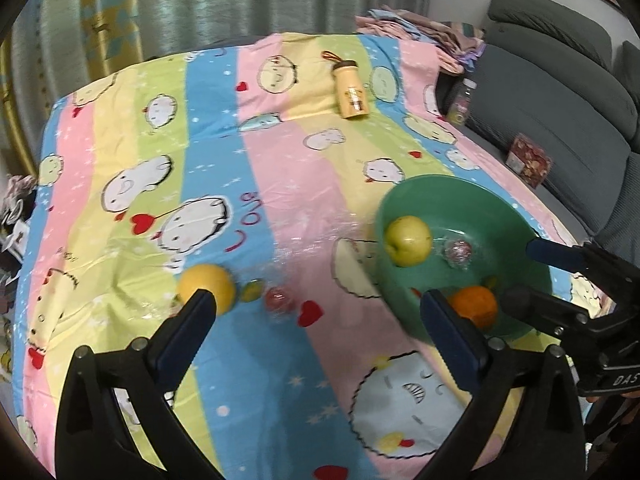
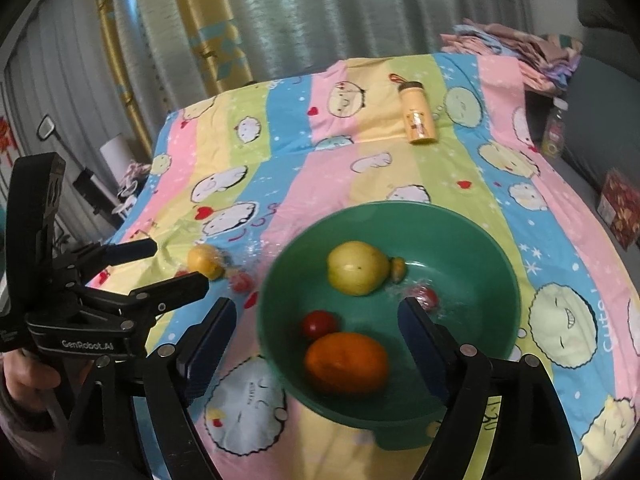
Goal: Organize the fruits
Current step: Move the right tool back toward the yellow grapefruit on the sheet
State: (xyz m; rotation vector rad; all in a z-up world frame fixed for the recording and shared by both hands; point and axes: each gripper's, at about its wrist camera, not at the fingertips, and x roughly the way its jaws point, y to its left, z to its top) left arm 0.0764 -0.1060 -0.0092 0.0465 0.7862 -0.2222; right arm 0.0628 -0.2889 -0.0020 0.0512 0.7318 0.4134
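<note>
Left gripper (image 1: pixel 316 320) jaws wide apart, empty, angled toward the yellow fruit (image 1: pixel 206 287) on the striped cloth (image 1: pixel 280 168), likely next pick. Two small wrapped fruits (image 1: pixel 266 296) lie just beside it. Right gripper (image 2: pixel 316 328) also spread, empty, over the green bowl (image 2: pixel 472 232), probably post-drop. Bowl holds orange (image 2: pixel 346 362), pale green apple (image 2: pixel 358 266), small red fruit (image 2: pixel 320 322). Yellow bottle (image 1: pixel 351 94) lies well apart.
</note>
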